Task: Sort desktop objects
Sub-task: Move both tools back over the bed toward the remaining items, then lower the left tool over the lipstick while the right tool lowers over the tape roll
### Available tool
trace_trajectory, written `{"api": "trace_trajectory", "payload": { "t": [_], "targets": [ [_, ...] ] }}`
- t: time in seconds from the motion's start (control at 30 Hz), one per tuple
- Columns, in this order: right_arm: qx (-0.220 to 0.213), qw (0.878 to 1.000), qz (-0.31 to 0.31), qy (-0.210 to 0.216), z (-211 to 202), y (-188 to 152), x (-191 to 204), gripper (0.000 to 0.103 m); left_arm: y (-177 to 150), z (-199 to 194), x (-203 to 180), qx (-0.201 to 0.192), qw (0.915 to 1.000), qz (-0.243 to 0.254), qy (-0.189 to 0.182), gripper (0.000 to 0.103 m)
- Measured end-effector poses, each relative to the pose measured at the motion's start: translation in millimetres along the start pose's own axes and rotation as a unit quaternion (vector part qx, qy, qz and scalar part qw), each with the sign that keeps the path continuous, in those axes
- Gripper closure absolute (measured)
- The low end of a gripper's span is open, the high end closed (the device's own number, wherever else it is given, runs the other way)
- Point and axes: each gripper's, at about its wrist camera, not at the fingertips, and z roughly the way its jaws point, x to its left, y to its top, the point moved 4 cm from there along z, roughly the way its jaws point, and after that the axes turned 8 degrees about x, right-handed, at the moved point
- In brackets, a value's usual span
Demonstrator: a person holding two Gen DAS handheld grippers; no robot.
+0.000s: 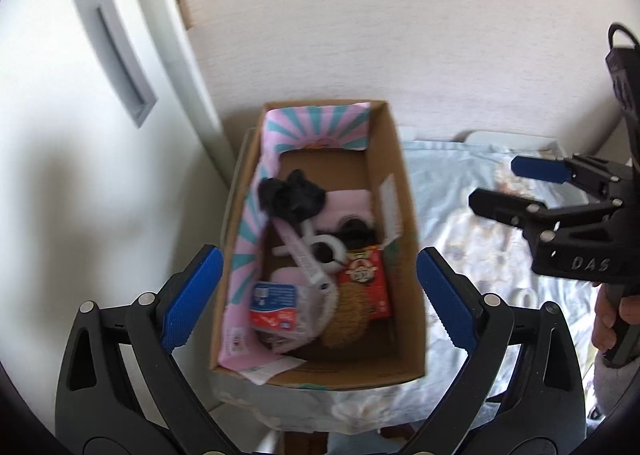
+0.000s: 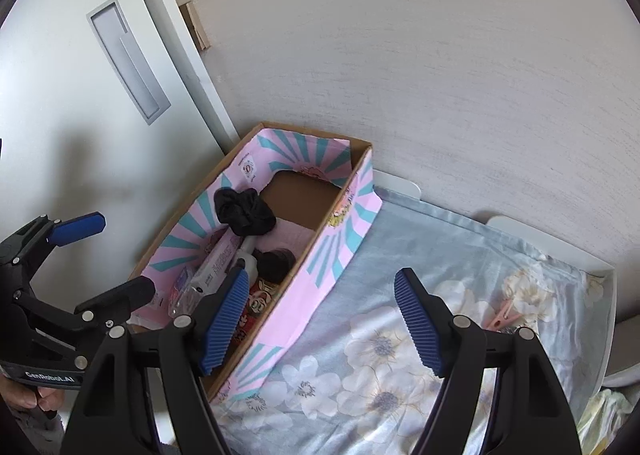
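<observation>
Cardboard box (image 1: 404, 191) filled with small items, both tools agape, empty

Box at desk's left end, against wall; both tools over it.

Box (image 1: 404, 223) sits on cloth (image 2: 360, 263) covering the desk, wall (image 2: 440, 75) behind, cabinet door (image 1: 80, 135) to its left. Inside: scrunchie (image 1: 290, 195) toward the far end, packet (image 1: 274, 305) and snack pack (image 1: 366, 281) at the near end, tube (image 1: 302, 255) lying between. Clothespin (image 2: 502, 317) on cloth at right of the right-wrist frame, well apart from box. Left tool (image 1: 320, 297) straddles box's near end; right tool (image 2: 320, 321) sits over box's right wall.
</observation>
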Motion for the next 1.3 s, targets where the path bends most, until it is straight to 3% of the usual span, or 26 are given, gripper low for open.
{"api": "trace_trajectory", "payload": {
  "t": [0.1,0.23,0.57,0.77,1.0,1.3],
  "targets": [
    [-0.008,1.0,0.005,-0.024,-10.4,-16.1,-13.3,0.031,5.4,-4.9,-14.0,-0.007,0.9999,0.013,-0.001,0.006],
    [-0.012,0.999,0.024,-0.022,-28.4,-43.6,-42.4,0.031,12.5,-9.4,-37.8,-0.012,0.999,0.04,-0.015,0.005],
    [-0.025,0.99,0.089,-0.102,-74.6,-101.7,-117.5,0.031,25.5,5.5,-112.5,0.012,0.9938,0.093,-0.06,0.004],
    [-0.015,0.986,0.138,-0.097,-75.4,-131.7,-148.9,0.031,16.1,25.1,-156.9,0.031,0.9882,0.137,-0.061,0.004],
    [-0.005,0.991,0.086,-0.101,-53.7,-162.4,-136.1,0.031,3.4,65.3,-195.3,0.059,0.9828,0.161,-0.067,0.003],
    [0.019,0.997,0.05,-0.06,9.5,-193.5,-111.4,0.031,-2.1,126.5,-234.8,0.079,0.9776,0.182,-0.071,0.003]
  ]
}}
